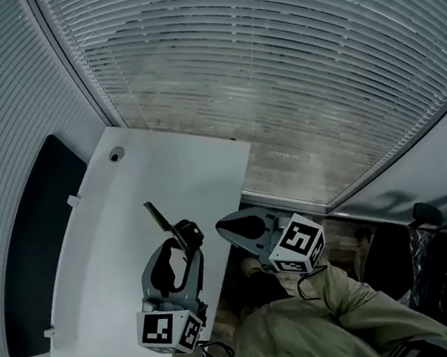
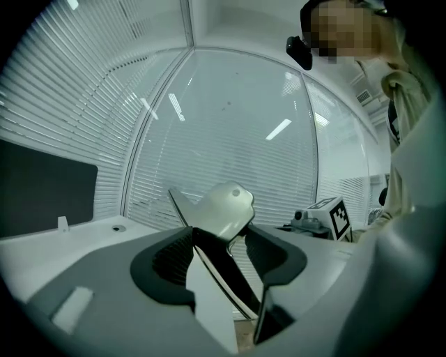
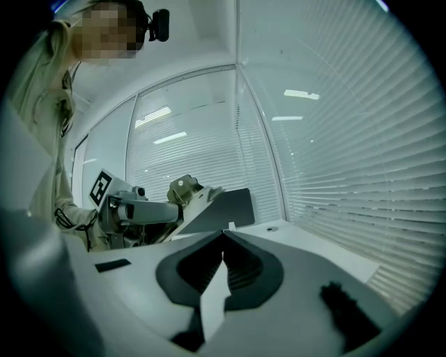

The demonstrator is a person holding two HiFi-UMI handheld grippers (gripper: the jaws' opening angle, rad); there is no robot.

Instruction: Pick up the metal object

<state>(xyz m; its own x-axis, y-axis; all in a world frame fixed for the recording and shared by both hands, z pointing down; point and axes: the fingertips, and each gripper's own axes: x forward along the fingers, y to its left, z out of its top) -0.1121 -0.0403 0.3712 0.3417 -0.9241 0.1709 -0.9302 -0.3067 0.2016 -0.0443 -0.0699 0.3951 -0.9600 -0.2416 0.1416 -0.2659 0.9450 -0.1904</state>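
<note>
The metal object [image 2: 227,208] is a shiny flat piece with a small hole and a thin blade-like strip running off to the left. My left gripper [image 2: 219,236] is shut on it and holds it up above the white table [image 1: 122,211]. In the head view the object [image 1: 185,234] juts out of the left gripper [image 1: 184,242] as a dark strip pointing away from me. My right gripper [image 1: 224,226] hovers just right of it, off the table's edge, shut with nothing between its jaws. The right gripper view shows its tips [image 3: 224,237] meeting, with the left gripper [image 3: 139,209] and the metal object [image 3: 184,188] beyond.
The table has a small round hole [image 1: 116,154] near its far corner and a long right edge [image 1: 235,205]. A dark panel [image 1: 36,247] stands along its left side. Window blinds [image 1: 274,69] fill the background. A person's sleeve [image 1: 339,313] is at the lower right.
</note>
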